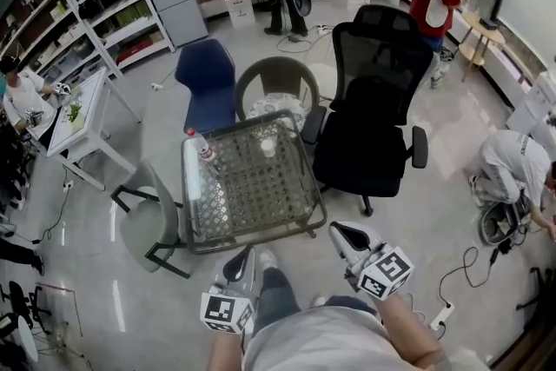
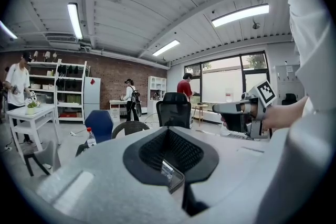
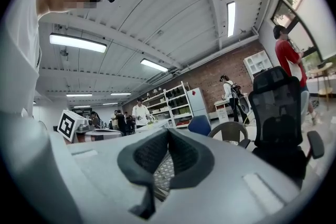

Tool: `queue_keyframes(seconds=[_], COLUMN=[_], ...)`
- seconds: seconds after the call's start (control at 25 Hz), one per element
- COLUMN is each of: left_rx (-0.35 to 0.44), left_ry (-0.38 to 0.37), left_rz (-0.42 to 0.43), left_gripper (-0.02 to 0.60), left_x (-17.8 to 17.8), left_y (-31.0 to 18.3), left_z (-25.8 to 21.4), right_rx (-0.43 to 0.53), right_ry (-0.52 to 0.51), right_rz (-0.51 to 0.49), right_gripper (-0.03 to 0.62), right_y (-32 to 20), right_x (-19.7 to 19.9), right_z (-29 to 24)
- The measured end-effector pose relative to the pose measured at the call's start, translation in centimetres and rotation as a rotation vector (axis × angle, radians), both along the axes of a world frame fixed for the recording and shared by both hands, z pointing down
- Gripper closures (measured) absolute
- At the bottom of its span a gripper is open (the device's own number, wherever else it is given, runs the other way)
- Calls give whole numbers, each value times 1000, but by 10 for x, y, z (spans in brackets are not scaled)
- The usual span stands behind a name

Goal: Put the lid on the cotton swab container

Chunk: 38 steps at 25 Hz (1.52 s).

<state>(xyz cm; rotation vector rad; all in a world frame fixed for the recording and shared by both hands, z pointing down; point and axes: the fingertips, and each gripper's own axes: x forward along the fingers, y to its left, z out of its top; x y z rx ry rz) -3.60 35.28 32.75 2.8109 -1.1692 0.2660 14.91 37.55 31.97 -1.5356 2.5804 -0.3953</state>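
Observation:
A small pale round container [image 1: 268, 146] stands near the far edge of the glass-topped mesh table [image 1: 252, 187]; I cannot make out a separate lid. My left gripper [image 1: 239, 263] is held in front of the table's near edge, shut and empty. My right gripper [image 1: 341, 232] is off the table's near right corner, also shut with nothing in it. In the left gripper view the jaws [image 2: 170, 157] are closed together, and the right gripper [image 2: 239, 113] shows at the right. In the right gripper view the jaws [image 3: 165, 157] are closed, with table mesh [image 3: 164, 173] behind them.
A clear bottle with a red cap [image 1: 201, 148] stands at the table's far left. A black office chair [image 1: 373, 100] is at the right, a wicker chair [image 1: 276, 82] and a blue chair [image 1: 207, 78] behind, a grey chair [image 1: 148, 217] at the left. Cables [image 1: 460, 274] lie on the floor.

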Motion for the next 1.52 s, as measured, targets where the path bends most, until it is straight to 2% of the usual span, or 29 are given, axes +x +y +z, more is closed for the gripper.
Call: queue_keyframes(seconds=[0.36, 0.88, 1.2, 1.32, 1.52], left_rx=[-14, -57, -102, -119, -146], left_ry=[6, 37, 43, 45, 55], left_rz=[28, 64, 135, 175, 195], left_gripper=[575, 575, 575, 575, 575], left_x=[-5, -28, -44, -45, -56], left_y=[-91, -230, -311, -330, -360], left_z=[8, 18, 34, 46, 62], right_rx=[-21, -69, -115, -139, -168], right_ry=[10, 50, 75, 85, 127], right_rz=[34, 43, 87, 116, 144], right_gripper=[591, 590, 591, 589, 590], right_y=[-80, -215, -289, -309, -338], right_x=[-2, -32, -55, -58, -67], right_z=[7, 9, 18, 28, 41])
